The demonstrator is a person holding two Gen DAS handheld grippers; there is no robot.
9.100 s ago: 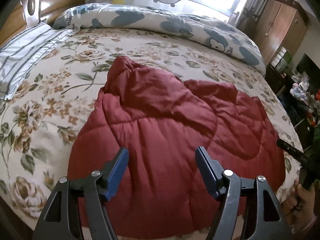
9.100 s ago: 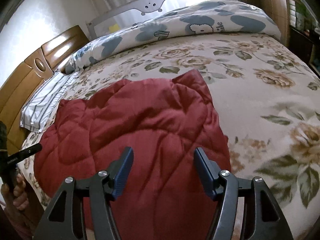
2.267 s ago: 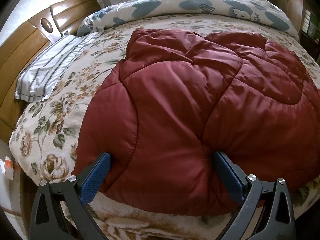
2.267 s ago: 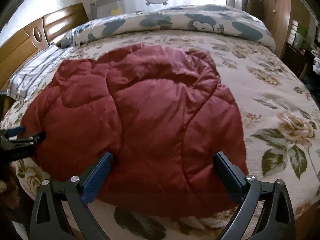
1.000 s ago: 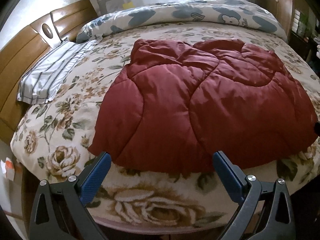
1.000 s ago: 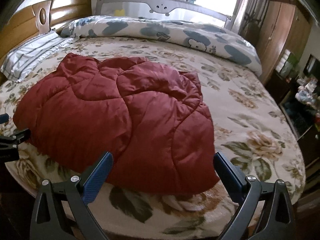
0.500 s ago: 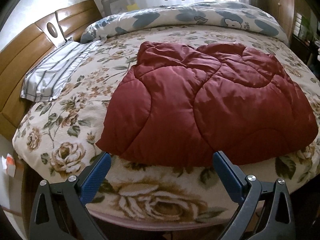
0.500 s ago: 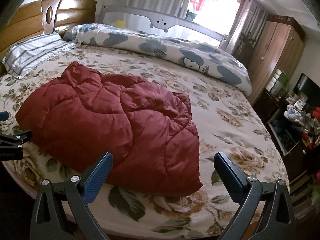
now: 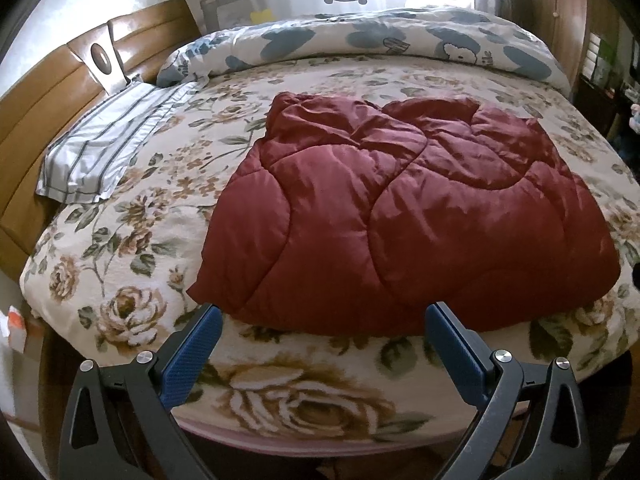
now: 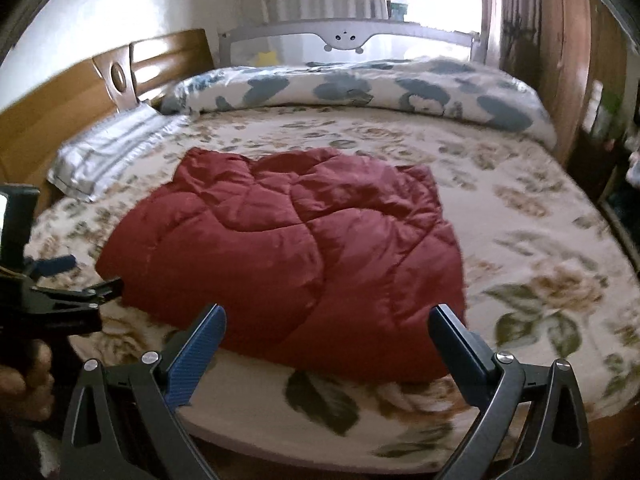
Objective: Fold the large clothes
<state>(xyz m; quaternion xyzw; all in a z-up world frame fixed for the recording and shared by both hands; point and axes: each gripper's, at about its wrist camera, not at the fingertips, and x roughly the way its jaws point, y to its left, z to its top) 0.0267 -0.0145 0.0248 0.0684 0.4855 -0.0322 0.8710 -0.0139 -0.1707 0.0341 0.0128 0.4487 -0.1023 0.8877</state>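
Note:
A dark red quilted garment (image 9: 400,216) lies folded into a rough rectangle on the floral bed (image 9: 132,248); it also shows in the right wrist view (image 10: 296,256). My left gripper (image 9: 323,340) is open and empty, held off the bed's near edge, short of the garment. My right gripper (image 10: 326,340) is open and empty, also back from the near edge. The left gripper (image 10: 60,280) shows at the left of the right wrist view, beside the bed.
A striped pillow (image 9: 108,144) lies at the left by the wooden headboard (image 9: 72,68). A rolled blue-patterned duvet (image 9: 380,40) runs along the far side under a grey rail (image 10: 344,36). A wooden wardrobe (image 10: 576,76) and cluttered shelves stand at the right.
Both grippers have pulled back and up from the red garment's near edge, staying open. The garment lies where it was left on the bed.

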